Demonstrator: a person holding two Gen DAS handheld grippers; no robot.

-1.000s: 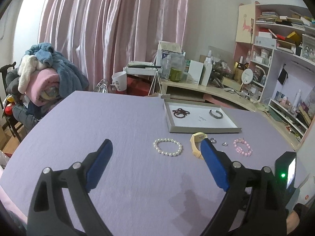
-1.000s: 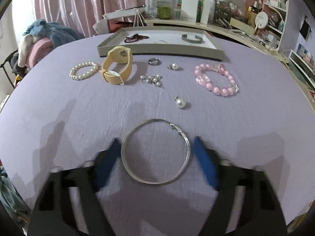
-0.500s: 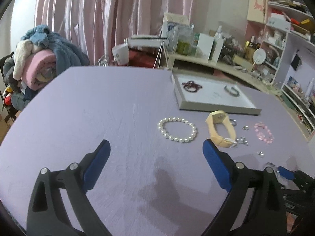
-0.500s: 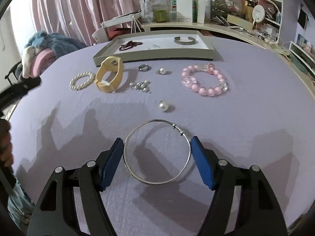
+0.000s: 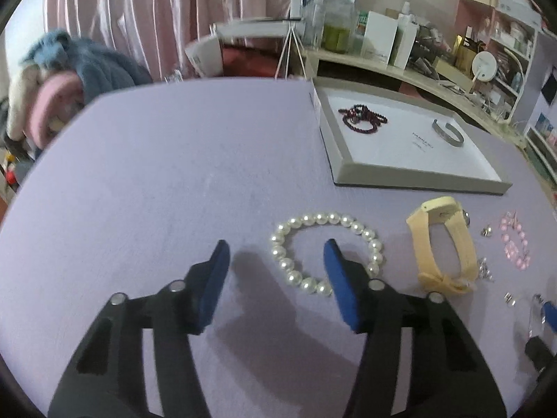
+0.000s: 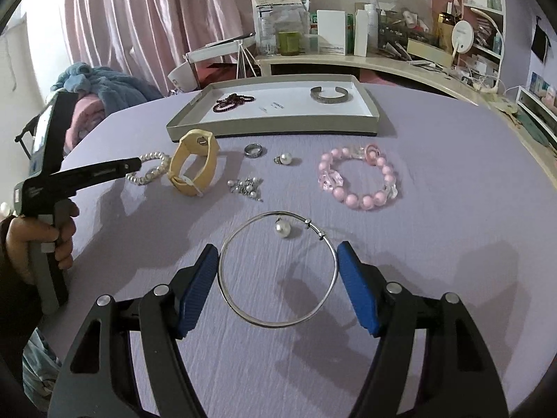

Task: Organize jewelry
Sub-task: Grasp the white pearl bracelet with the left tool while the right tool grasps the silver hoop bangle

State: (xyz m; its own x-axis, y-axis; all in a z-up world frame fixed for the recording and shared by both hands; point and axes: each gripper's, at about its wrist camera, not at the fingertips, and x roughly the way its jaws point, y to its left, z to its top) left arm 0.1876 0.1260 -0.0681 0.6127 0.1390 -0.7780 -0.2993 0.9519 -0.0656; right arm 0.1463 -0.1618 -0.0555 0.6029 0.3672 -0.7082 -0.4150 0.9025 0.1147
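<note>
A white pearl bracelet lies on the purple table. My left gripper hangs low over it with jaws closing; the bracelet's left side is between the pads, untouched, and the right pad covers its middle. In the right wrist view the left gripper reaches the pearl bracelet from the left. My right gripper is shut on a thin silver bangle, both pads against its sides. The grey tray holds a dark red bracelet and a silver cuff.
Between tray and grippers lie a yellow watch band, a pink bead bracelet, a ring, a pearl earring, a loose pearl and small silver pieces. A cluttered desk stands behind.
My left gripper came down and forward onto the pearl bracelet and its jaws narrowed. The right gripper carried the bangle slightly forward; the loose pearl now shows at the bangle's far rim.
</note>
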